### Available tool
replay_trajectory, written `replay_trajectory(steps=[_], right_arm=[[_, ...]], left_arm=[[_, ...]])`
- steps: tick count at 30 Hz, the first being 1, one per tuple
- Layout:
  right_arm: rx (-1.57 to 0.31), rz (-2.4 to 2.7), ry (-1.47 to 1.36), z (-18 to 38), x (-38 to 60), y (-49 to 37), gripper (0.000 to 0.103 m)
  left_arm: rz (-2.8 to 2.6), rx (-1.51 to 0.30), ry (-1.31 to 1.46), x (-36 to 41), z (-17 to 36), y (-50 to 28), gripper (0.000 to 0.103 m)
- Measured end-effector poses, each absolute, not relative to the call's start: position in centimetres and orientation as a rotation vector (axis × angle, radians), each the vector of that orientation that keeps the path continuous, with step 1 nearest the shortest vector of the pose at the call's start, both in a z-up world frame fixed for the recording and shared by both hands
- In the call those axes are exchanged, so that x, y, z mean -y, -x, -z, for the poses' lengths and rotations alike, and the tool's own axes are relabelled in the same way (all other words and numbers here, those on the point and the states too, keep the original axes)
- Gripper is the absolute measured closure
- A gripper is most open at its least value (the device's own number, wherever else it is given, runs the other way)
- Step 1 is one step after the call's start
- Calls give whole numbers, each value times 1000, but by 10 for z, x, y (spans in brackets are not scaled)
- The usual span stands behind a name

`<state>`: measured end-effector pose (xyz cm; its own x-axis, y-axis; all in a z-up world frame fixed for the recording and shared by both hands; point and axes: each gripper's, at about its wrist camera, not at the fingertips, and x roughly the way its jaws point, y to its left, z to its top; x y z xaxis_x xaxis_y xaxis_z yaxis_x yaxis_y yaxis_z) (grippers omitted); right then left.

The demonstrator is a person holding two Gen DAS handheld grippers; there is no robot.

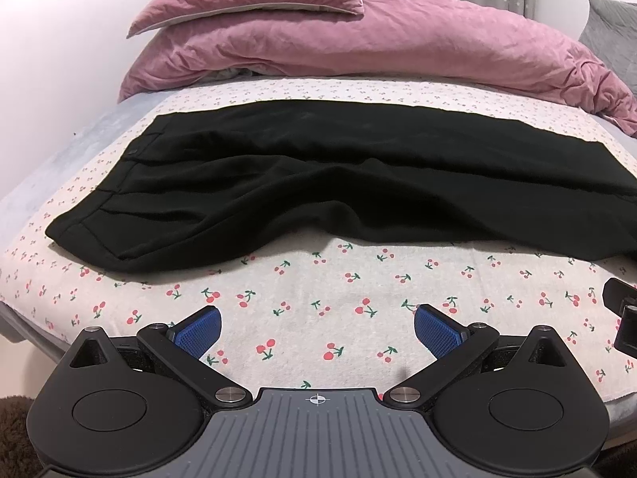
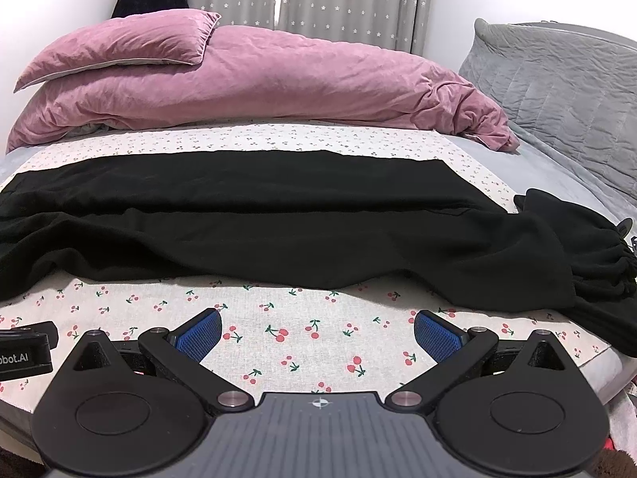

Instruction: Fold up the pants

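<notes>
Black pants (image 1: 318, 183) lie lengthwise on the bed (image 1: 318, 318); both grippers, left gripper (image 1: 317, 328) and right gripper (image 2: 317, 328), hover with jaws spread and should pinch the near edge at hem and waistband evenly.

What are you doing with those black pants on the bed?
A person holds a gripper in each hand, about to fold the black pants. The pants lie spread out on the cherry-print sheet. The left gripper and the right gripper are both open, hovering over the sheet near the pants, touching nothing.
</notes>
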<state>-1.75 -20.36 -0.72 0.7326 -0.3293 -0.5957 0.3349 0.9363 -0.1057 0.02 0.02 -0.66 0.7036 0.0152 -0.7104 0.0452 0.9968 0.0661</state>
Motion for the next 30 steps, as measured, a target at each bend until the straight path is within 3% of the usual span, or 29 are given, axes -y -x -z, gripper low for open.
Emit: replay_trajectory(steps=[30], right_arm=[[-675,364,-4,9,206,13,0]], left_arm=[[19,-801,-88,1,11,-4,0]])
